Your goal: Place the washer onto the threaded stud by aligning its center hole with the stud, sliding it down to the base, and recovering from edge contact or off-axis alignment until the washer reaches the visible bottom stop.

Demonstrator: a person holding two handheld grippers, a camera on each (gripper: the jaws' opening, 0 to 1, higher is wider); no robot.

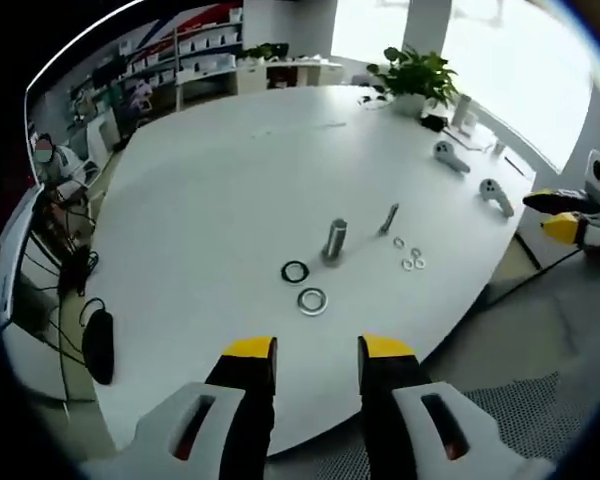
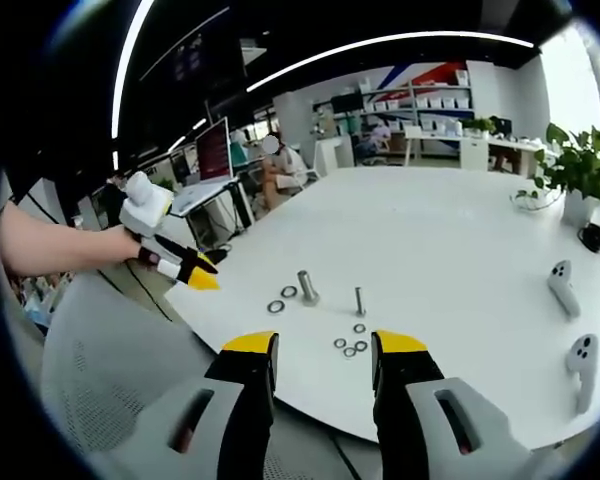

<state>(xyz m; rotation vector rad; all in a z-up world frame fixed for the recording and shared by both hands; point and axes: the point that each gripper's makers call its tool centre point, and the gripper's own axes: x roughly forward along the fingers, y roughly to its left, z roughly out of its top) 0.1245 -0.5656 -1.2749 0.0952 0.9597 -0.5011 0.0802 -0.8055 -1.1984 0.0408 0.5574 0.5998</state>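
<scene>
An upright threaded stud point(image 1: 335, 240) point(image 2: 306, 286) stands near the middle of the white table point(image 1: 230, 180) point(image 2: 450, 230). A silver washer point(image 1: 312, 301) point(image 2: 276, 306) and a black ring point(image 1: 295, 271) point(image 2: 289, 292) lie flat beside it. A thinner bolt point(image 1: 389, 217) point(image 2: 360, 300) and several small washers point(image 1: 410, 255) point(image 2: 350, 345) sit close by. My left gripper point(image 1: 317, 350) point(image 2: 185, 268) is open and empty, off the table's edge, short of the silver washer. My right gripper point(image 2: 325, 348) point(image 1: 565, 215) is open and empty too, hovering off another edge.
Two white controllers point(image 1: 450, 155) point(image 2: 560, 285) and a potted plant point(image 1: 415, 75) point(image 2: 575, 165) stand at the table's far side. A mesh chair point(image 1: 520, 420) point(image 2: 100, 380) is below the grippers. A black cable point(image 1: 98, 345) hangs off the table's left edge. Desks and shelves are behind.
</scene>
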